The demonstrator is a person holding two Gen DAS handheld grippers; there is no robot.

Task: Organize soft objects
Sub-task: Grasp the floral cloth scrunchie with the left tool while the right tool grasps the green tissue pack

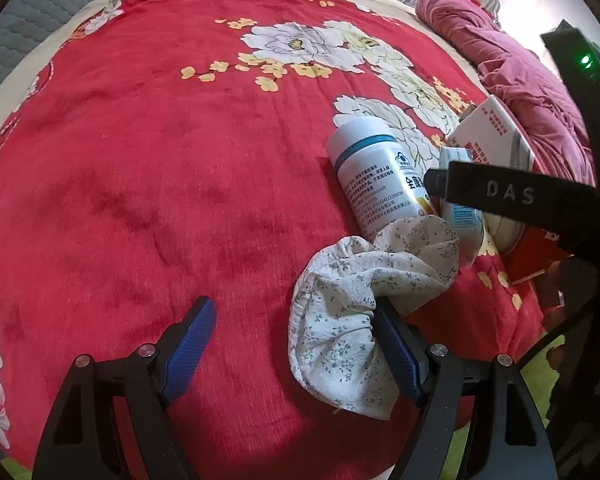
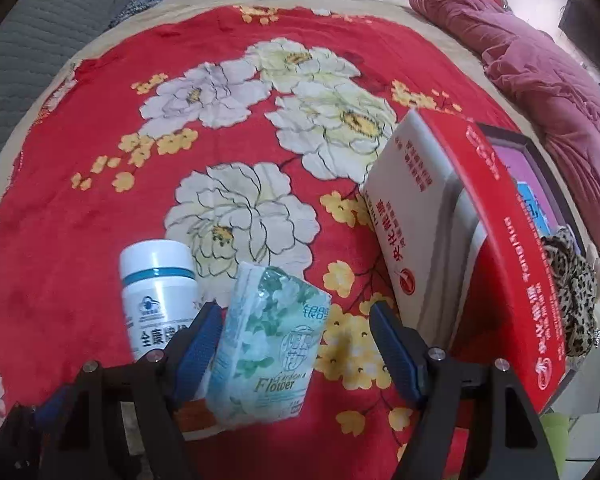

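Floral cloth and tissue pack lie on red blanket.

bed blanket | bottle, floral cloth, tissue pack, red box

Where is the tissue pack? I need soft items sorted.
In the right wrist view, the tissue pack lies between the open right gripper's fingers, just right of the white bottle.

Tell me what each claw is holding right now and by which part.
Nothing is clamped. The left claw is open, with the floral scrunchie draped against one finger. The right claw is open around the tissue pack, not yet closed.
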